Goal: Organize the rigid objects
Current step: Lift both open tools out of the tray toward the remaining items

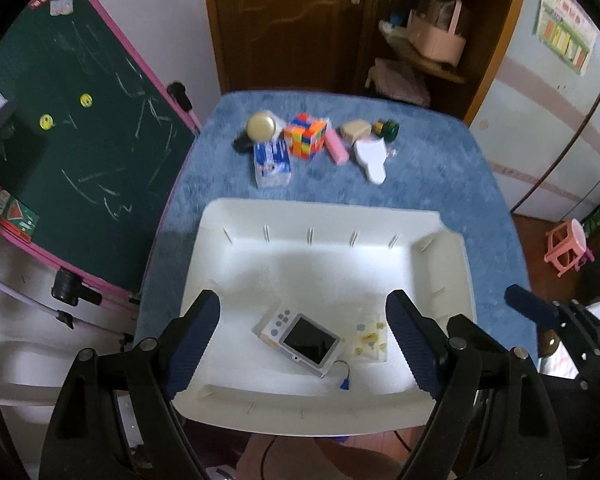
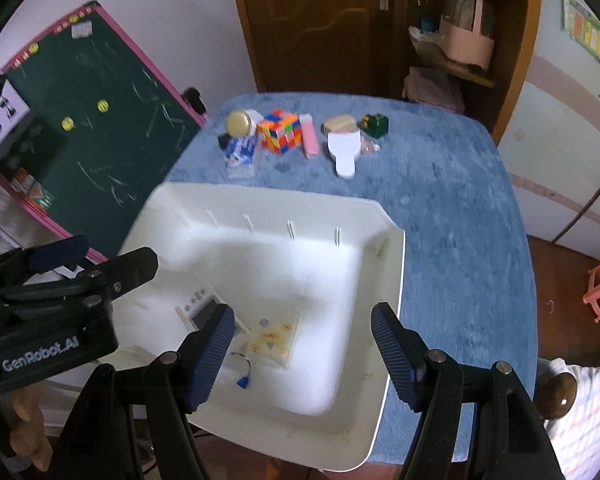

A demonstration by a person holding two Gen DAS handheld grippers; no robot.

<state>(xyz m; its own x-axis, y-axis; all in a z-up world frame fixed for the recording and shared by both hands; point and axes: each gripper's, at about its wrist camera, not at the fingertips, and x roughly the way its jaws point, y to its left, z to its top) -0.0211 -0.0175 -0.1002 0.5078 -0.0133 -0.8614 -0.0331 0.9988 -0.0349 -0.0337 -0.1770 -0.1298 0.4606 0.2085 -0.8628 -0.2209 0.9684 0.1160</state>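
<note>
Both tongs hang over the white tray (image 1: 440, 248), jaws apart, nothing in them: left gripper (image 1: 306, 344) w/ blue pads wide, right gripper (image 2: 300, 350) a bit less wide.

In the tray, left to right: small white camera (image 1: 300, 338) w/ a dark screen, lying flat, its thin cord w/ a blue tip by it, then a clear flat box (image 1: 370, 338) w/ tiny yellow bits, just beside it.

Far end of the blue table (image 1: 452, 184), left to right: gold round lid (image 1: 261, 127), blue & white box (image 1: 272, 162), bright color cube (image 1: 305, 136), pink bar (image 1: 336, 148), tan block (image 1: 355, 130), white flat piece (image 1: 372, 158), green cube (image 1: 387, 128). All sit close in a row, well apart from the tray.
</note>
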